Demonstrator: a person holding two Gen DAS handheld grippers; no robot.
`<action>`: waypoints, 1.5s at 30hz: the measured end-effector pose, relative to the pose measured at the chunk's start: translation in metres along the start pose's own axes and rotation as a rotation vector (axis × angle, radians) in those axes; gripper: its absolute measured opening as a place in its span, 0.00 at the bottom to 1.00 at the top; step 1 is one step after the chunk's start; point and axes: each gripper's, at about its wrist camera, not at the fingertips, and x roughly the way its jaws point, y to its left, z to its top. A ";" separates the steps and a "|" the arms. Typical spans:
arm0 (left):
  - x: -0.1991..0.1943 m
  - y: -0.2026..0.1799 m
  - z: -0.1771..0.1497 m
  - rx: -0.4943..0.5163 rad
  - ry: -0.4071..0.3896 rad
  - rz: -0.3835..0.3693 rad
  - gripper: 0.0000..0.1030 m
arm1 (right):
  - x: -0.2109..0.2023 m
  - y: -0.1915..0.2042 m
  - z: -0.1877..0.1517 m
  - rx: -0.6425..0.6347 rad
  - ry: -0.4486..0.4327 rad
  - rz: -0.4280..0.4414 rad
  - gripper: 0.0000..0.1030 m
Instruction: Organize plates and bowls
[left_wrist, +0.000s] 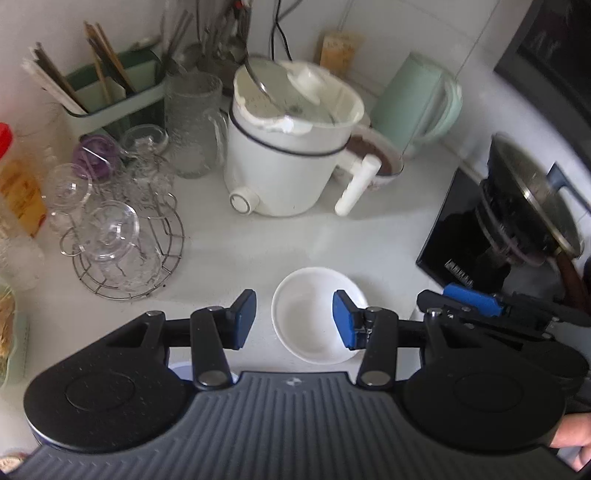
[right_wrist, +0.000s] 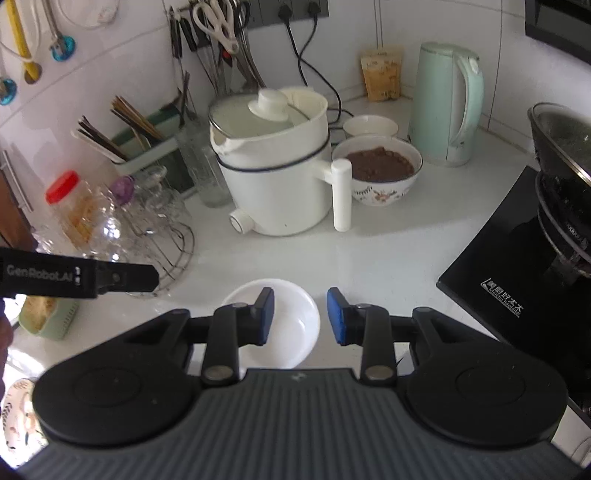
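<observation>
You hold both claws, left (left_wrist: 294, 319) and right (right_wrist: 300, 316), wide and empty over the white bowl (left_wrist: 314, 314) sitting alone on the surface (left_wrist: 295, 240), organizing apparently barely begun.

- A white electric pot (right_wrist: 275, 166) with a glass lid stands at the middle of the counter (right_wrist: 388, 251).
- A pale green kettle (right_wrist: 448, 103) stands far right by the wall.
- A black cooktop (right_wrist: 517, 280) on the right carries a dark pan (right_wrist: 565, 155).
- A wire rack (left_wrist: 125, 236) of clear glasses (left_wrist: 110, 229) sits left.
- A chopstick holder (left_wrist: 110, 92) stands far left.
- Scissors (right_wrist: 218, 22) hang on the wall.
- A red-capped jar (right_wrist: 74, 206) stands left.
</observation>
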 end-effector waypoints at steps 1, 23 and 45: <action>0.008 0.001 0.001 0.006 0.015 0.002 0.50 | 0.005 -0.002 0.000 0.000 0.010 -0.004 0.34; 0.122 0.010 -0.008 0.045 0.253 -0.003 0.52 | 0.103 -0.032 -0.011 0.104 0.238 0.058 0.33; 0.141 0.006 -0.009 0.019 0.278 -0.020 0.20 | 0.135 -0.035 -0.017 0.146 0.366 0.081 0.13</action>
